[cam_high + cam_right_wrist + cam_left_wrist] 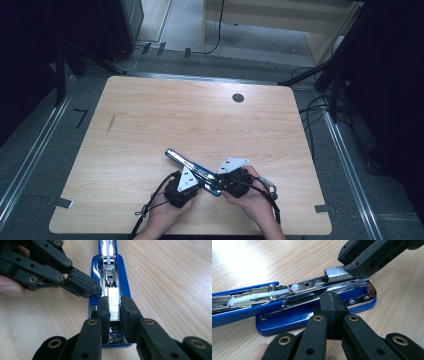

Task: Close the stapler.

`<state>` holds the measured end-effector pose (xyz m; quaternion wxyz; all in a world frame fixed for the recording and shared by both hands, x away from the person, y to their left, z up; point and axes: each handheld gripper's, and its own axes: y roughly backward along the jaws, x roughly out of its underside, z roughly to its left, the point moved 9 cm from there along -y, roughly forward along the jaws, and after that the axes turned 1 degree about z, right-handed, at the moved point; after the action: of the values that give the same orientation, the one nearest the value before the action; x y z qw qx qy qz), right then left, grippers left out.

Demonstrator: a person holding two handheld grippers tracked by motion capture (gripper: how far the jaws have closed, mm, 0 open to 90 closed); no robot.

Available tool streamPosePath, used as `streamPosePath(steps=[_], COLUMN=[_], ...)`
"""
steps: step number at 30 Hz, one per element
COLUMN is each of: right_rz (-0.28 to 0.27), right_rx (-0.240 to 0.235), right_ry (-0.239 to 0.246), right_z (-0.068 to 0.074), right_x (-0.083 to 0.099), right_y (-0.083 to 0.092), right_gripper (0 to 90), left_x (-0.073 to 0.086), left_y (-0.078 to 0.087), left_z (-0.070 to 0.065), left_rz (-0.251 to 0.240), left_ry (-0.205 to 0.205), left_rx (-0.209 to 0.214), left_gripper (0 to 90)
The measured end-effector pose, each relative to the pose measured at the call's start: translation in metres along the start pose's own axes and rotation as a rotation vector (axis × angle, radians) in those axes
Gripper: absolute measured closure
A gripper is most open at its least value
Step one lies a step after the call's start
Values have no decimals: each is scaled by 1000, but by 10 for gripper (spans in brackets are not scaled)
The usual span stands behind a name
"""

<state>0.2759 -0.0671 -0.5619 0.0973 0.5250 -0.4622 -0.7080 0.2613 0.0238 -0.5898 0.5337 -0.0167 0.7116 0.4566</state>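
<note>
A: What is the right gripper (114, 306) doing?

B: Its two black pads are clamped on a strip of staples (114, 302), one pad on each long side. The strip sits over the open metal channel of a blue stapler (124, 285), at the channel's near end in the right gripper view.

A: And the left gripper (334, 312)?

B: Clenched, with nothing between the jaws. In the left gripper view the two pads are pressed flat together, and their tips rest against the side of the stapler's channel, just above the blue base. In the right gripper view the same tips come in from the left and touch the stapler's rim just beside the staples.

A: Where is the stapler?

B: Lying opened out flat on the wooden table (150, 115), near the person's edge and a little right of the middle. In the high view it runs slantwise, its far end pointing up and to the left, its near end under the two grippers. The blue upper arm (239, 302) is swung back, and a white plastic pusher (279, 292) shows in it.

A: Anything else?

B: Both hands hold their grippers close together, the left hand (167, 212) and the right hand (255, 200) at the table's near edge. A dark round hole (238, 98) lies far off toward the back of the table.
</note>
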Motion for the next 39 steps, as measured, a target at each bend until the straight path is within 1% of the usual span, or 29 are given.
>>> streamPosePath(steps=[5,8,12,14,19,20,24,33,39], right_rz=[-2,0,-6,-5,-4,-5,-6,-1,0], right_rx=[4,-14,0,4,-5,-7,-10,-22,-31], right_ry=[-2,5,3,-6,-7,3,8,-10,-11], right_z=[0,3,1,0,1,1,1,-1,-2], right_x=[-1,-1,-2,-2,-2,-2,-4,-4,-4], right_y=[-1,-1,-2,-1,-2,-2,-3,-4,-3], right_gripper=[798,798,798,798,798,799,798,798,796], left_x=[0,0,0,0,0,0,0,0,0], left_y=[0,0,0,0,0,0,0,0,0], left_z=[0,0,0,0,0,0,0,0,0], left_rz=[0,0,1,0,1,-1,-1,1,1], left_ry=[-1,0,-1,-1,-1,0,0,0,1], left_rx=[-1,-1,-1,-1,-1,0,-1,0,0], left_gripper=[900,900,900,900,900,900,900,900,900])
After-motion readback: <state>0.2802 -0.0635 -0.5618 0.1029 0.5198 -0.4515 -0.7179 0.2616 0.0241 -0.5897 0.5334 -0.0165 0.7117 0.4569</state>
